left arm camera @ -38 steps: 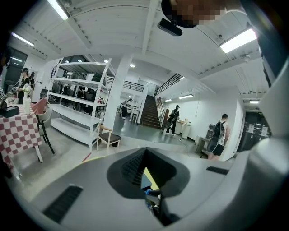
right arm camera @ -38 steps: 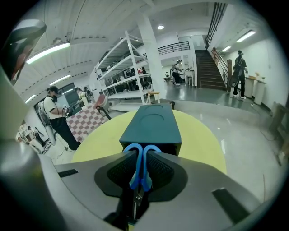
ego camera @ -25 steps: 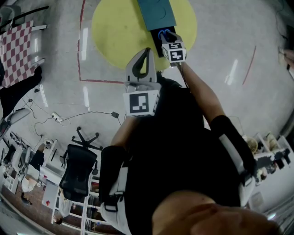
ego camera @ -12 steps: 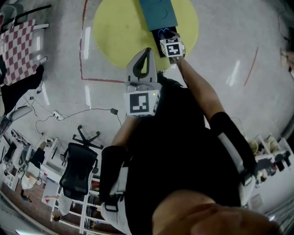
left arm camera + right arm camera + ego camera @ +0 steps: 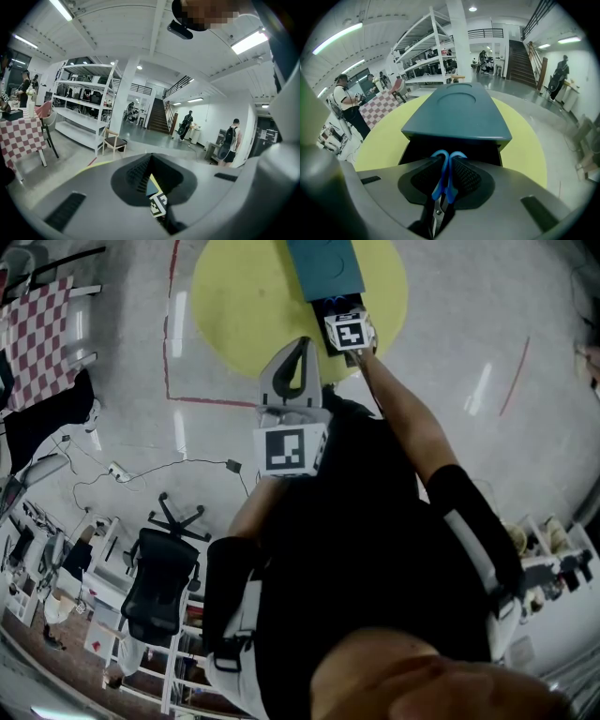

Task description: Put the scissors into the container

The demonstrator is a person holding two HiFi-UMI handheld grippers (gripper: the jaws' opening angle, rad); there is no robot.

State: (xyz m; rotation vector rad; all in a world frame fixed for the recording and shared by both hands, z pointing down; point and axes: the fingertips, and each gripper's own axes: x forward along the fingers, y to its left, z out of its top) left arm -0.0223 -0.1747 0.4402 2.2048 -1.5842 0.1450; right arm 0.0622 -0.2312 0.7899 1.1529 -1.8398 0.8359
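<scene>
The scissors (image 5: 443,183) have blue handles and lie between the jaws of my right gripper (image 5: 447,158), which is shut on them. Their handle loops point forward at the dark open front (image 5: 450,149) of the teal container (image 5: 459,112). The container stands on a round yellow table (image 5: 377,143). In the head view my right gripper (image 5: 343,317) reaches the container's (image 5: 326,266) near end, and the scissors are hidden there. My left gripper (image 5: 298,347) is held nearer the body, off the yellow table (image 5: 239,306). Its jaws are shut on nothing, and its fingertips (image 5: 140,161) meet.
Grey floor surrounds the table, with a red tape line (image 5: 202,404) and a power strip with cables (image 5: 117,479). A red checked table (image 5: 33,343) and a black office chair (image 5: 159,582) stand to the left. Shelving (image 5: 424,61), stairs (image 5: 158,117) and several people are farther off.
My right gripper has moved forward with the scissors toward the container's open front. The blue handles no longer show in the head view. The left gripper has stayed in place.
</scene>
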